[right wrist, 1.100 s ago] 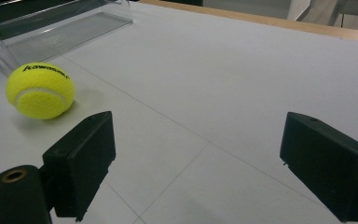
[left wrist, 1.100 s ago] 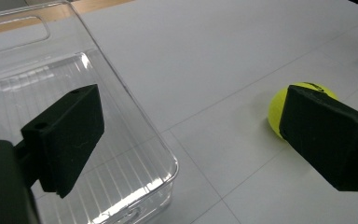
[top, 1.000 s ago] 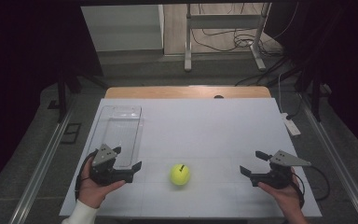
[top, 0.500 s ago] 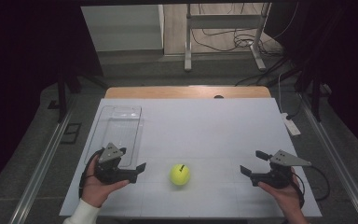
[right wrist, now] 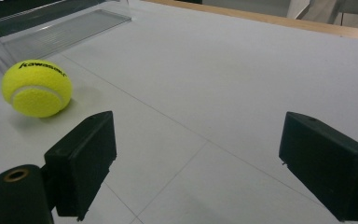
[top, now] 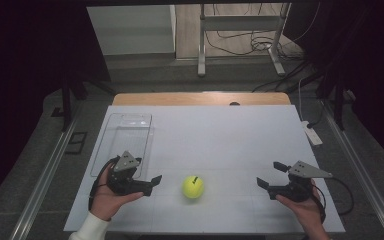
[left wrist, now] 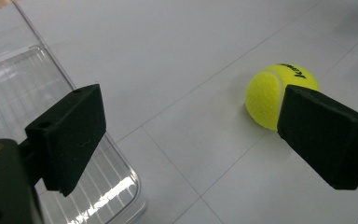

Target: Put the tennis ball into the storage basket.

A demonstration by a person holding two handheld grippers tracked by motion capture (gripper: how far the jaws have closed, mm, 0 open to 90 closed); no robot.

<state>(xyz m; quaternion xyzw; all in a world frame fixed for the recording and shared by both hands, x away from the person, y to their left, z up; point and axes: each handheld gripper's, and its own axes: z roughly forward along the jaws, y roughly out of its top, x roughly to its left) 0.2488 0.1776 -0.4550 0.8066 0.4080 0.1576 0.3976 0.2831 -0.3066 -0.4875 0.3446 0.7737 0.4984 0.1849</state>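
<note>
White tabletop (top: pixel 220 135) under dim light carries one tennis ball (top: pixel 193 186), one clear plastic tray (top: pixel 125 140) and two handheld grippers. Just left of the ball, the left gripper (top: pixel 152 182) points at it with jaws apart, nothing between them; they have just been closing a little. Right of the ball, well apart, the right gripper (top: pixel 270 175) gapes empty. Beyond the left gripper lies the tray, left of the ball.
</note>
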